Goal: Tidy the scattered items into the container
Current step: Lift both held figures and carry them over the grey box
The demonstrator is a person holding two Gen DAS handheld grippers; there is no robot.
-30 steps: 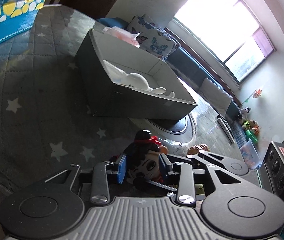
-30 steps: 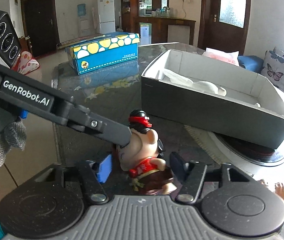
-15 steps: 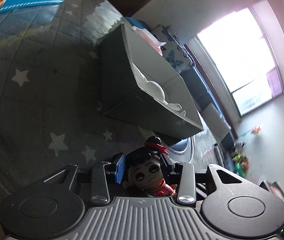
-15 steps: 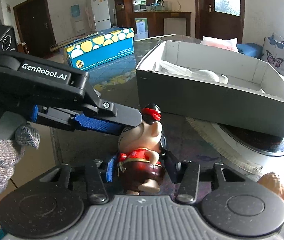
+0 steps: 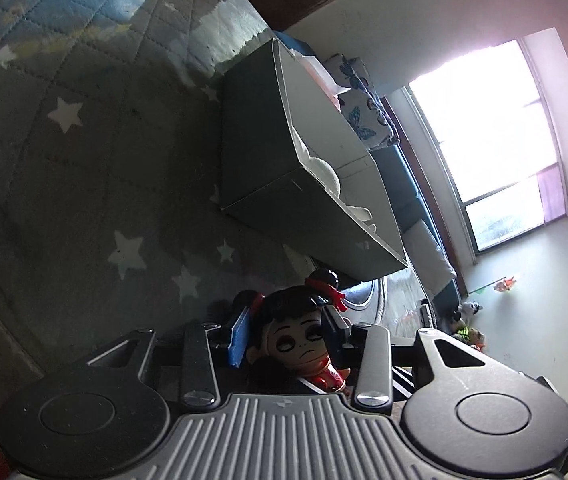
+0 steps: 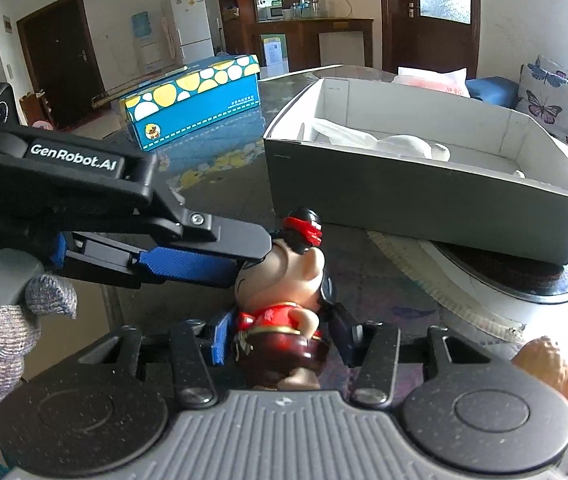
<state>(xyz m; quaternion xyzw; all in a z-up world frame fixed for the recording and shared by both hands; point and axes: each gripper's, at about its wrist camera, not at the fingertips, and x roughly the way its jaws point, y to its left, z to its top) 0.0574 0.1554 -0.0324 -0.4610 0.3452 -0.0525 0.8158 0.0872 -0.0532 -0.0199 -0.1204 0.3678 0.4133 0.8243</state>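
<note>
A doll figurine (image 6: 284,304) with black hair buns, red ribbons and a red top stands between both grippers. My left gripper (image 5: 284,330) is shut on its head (image 5: 298,330); in the right wrist view it (image 6: 243,258) reaches in from the left. My right gripper (image 6: 279,338) is shut on the doll's lower body. The grey open box (image 6: 424,196) stands behind, with white items (image 6: 400,144) inside; it also shows in the left wrist view (image 5: 284,168).
A blue and yellow tissue box (image 6: 191,100) lies at the table's far left. The grey box rests partly on a round black and white turntable (image 6: 524,284). An orange walnut-like toy (image 6: 560,368) lies at the right. The tablecloth (image 5: 83,160) is grey with stars.
The right gripper has closed on the doll's lower body. The left gripper has rolled while holding the head, and the doll has lifted slightly toward the box.
</note>
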